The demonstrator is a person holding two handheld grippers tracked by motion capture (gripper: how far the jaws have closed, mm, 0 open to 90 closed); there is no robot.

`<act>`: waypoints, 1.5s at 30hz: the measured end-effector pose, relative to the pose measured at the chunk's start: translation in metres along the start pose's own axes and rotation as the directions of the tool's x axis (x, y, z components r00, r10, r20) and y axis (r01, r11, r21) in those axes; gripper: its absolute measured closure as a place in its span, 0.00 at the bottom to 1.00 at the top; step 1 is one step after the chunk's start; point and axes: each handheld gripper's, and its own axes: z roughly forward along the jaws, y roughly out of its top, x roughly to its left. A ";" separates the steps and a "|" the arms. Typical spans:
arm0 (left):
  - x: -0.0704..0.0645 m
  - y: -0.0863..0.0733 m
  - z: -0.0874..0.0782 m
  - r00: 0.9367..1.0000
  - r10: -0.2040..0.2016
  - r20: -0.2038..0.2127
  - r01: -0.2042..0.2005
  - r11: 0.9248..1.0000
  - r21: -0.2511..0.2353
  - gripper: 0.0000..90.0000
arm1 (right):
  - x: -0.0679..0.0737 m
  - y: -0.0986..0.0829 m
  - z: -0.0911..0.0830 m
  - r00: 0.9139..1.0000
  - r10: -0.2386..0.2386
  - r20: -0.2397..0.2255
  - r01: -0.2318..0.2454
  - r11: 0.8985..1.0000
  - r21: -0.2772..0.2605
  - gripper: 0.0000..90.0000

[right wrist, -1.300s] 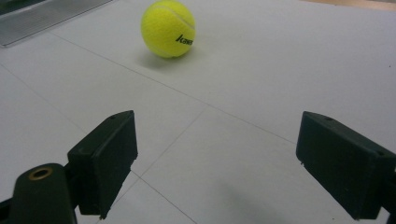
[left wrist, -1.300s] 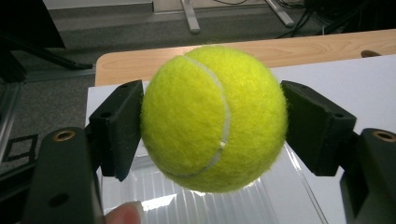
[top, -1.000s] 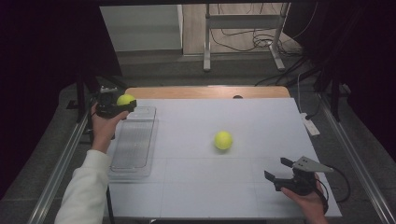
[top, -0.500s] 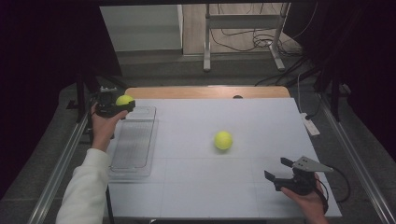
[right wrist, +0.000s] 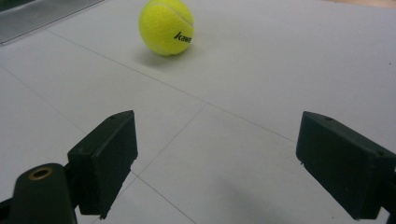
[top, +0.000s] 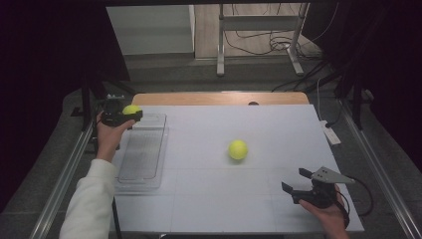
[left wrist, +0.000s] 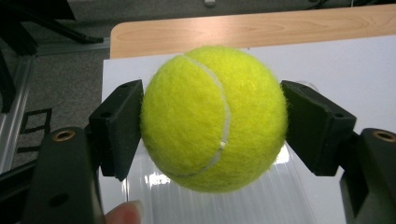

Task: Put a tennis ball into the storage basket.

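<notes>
Right gripper view: tennis ball (right wrist: 166,26) on the table (right wrist: 280,70) reads "kaw".

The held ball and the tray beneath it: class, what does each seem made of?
Held ball: fuzzy yellow felt with a pale seam, likely over rubber. Tray: clear, glossy ribbed plastic, judging by its see-through shine. The left tool grips the ball.

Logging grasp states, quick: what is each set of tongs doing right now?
Left tongs: shut on a tennis ball above the clear tray.
Right tongs: open, holding nothing.
</notes>
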 end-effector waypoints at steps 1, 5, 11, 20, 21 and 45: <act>0.000 0.000 0.001 1.000 -0.001 0.002 0.001 1.000 0.005 0.30 | 0.000 0.000 0.000 1.000 0.001 0.000 -0.001 1.000 0.001 0.15; -0.001 -0.001 0.003 1.000 0.000 0.006 0.000 1.000 0.017 0.30 | 0.000 0.000 0.000 1.000 0.001 0.000 -0.001 1.000 0.001 0.15; -0.002 -0.001 0.008 1.000 0.013 0.005 -0.013 0.999 0.049 0.30 | 0.000 0.000 0.000 1.000 0.001 -0.001 -0.001 1.000 0.001 0.15; -0.003 -0.003 0.013 1.000 0.014 0.004 -0.014 0.996 0.086 0.30 | 0.000 0.000 0.000 1.000 0.001 -0.003 -0.001 1.000 0.001 0.15; -0.003 -0.003 0.014 1.000 0.016 0.007 -0.017 0.995 0.094 0.30 | 0.000 0.000 0.000 1.000 0.003 -0.002 -0.003 1.000 0.001 0.15; -0.006 -0.010 0.034 0.999 0.038 0.002 -0.037 0.981 0.192 0.30 | 0.000 -0.001 0.002 1.000 0.000 -0.002 0.000 1.000 0.010 0.15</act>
